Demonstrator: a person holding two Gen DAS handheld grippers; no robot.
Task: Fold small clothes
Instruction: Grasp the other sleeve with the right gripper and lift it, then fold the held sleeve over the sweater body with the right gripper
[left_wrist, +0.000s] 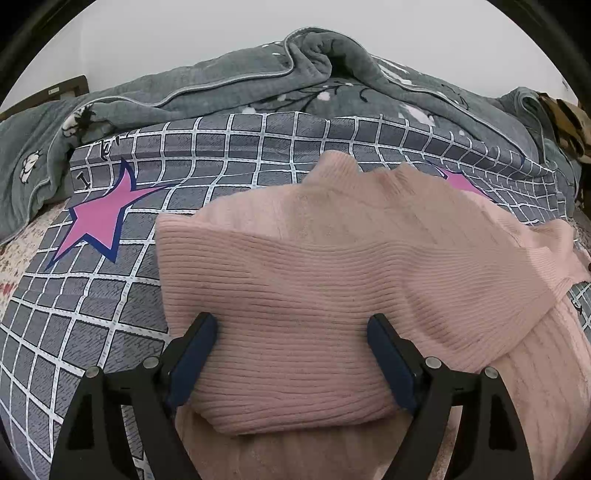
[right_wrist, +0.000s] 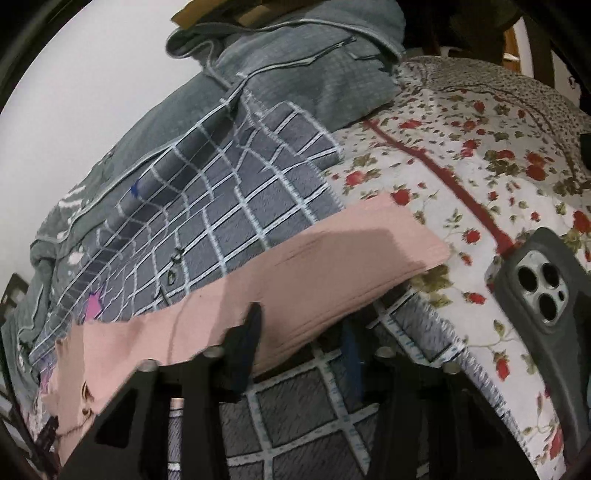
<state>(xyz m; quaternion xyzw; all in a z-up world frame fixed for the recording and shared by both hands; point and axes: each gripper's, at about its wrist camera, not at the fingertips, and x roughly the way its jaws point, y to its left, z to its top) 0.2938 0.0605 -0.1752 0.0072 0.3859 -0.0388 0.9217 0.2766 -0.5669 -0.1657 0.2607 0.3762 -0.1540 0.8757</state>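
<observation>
A pink ribbed knit sweater (left_wrist: 332, 266) lies on a grey checked blanket (left_wrist: 110, 295) with pink stars. One sleeve is folded across its body. My left gripper (left_wrist: 291, 332) is open, its fingers straddling the folded sleeve end close above the sweater. In the right wrist view, my right gripper (right_wrist: 303, 332) is shut on the other pink sleeve (right_wrist: 295, 273), which is lifted and stretched above the blanket (right_wrist: 240, 221).
A rumpled grey-green quilt (left_wrist: 221, 85) is heaped along the far side. A floral sheet (right_wrist: 461, 155) covers the bed on the right, with a phone in a grey case (right_wrist: 543, 288) lying on it.
</observation>
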